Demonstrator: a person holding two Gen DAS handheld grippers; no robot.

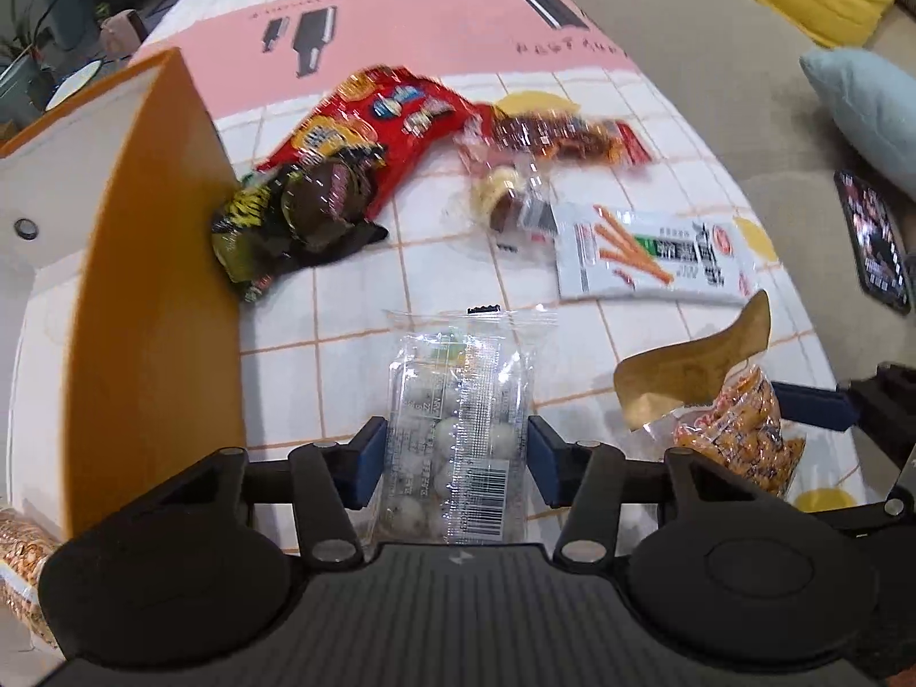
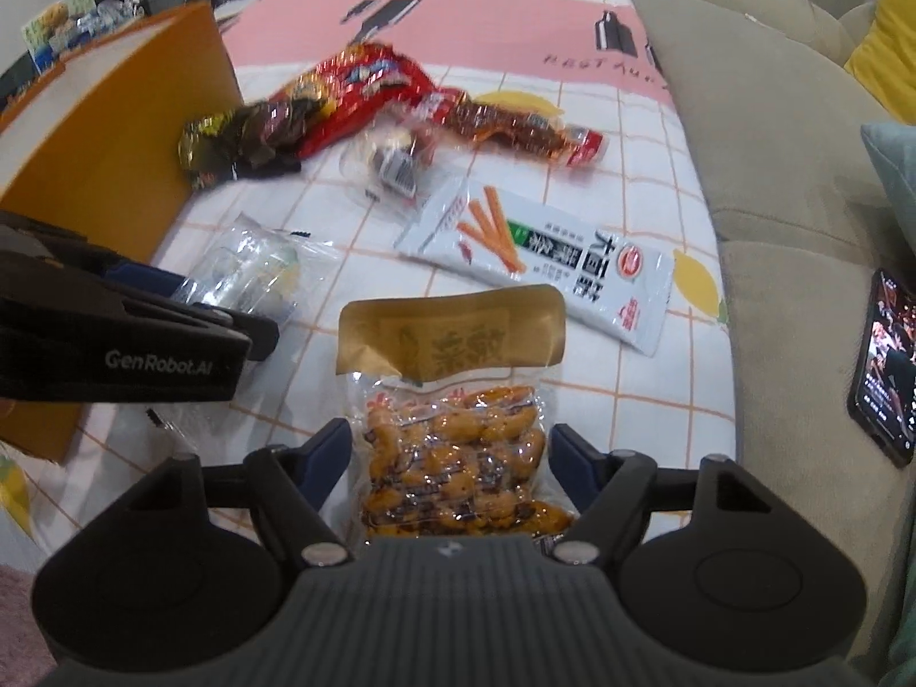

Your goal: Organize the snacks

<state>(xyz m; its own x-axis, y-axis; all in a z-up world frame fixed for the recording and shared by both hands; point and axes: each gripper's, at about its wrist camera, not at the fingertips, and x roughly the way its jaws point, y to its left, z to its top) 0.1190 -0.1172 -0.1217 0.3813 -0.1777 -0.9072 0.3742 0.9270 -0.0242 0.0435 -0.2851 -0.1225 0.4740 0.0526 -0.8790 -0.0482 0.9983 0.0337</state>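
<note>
My left gripper (image 1: pixel 452 458) is shut on a clear packet of small white balls (image 1: pixel 458 401), held above the tablecloth beside the orange box (image 1: pixel 154 263). My right gripper (image 2: pixel 449 455) is shut on a clear bag of orange-brown snacks with a gold top (image 2: pixel 452 435); that bag also shows at the right of the left wrist view (image 1: pixel 738 429). The left gripper and its clear packet (image 2: pixel 252 269) show at the left of the right wrist view. On the cloth lie a red bag (image 1: pixel 378 131), a dark wrapped snack (image 1: pixel 297 223), a white stick-snack packet (image 1: pixel 652 252), and a red-brown packet (image 1: pixel 561 134).
A small clear-wrapped roll (image 1: pixel 509 200) lies mid-table. The checked tablecloth (image 1: pixel 435 280) has a pink band at the far end. A beige sofa (image 2: pixel 761 183) runs along the right, with a phone (image 2: pixel 884 366) on it and cushions behind. Another snack pack (image 1: pixel 17 549) sits inside the box.
</note>
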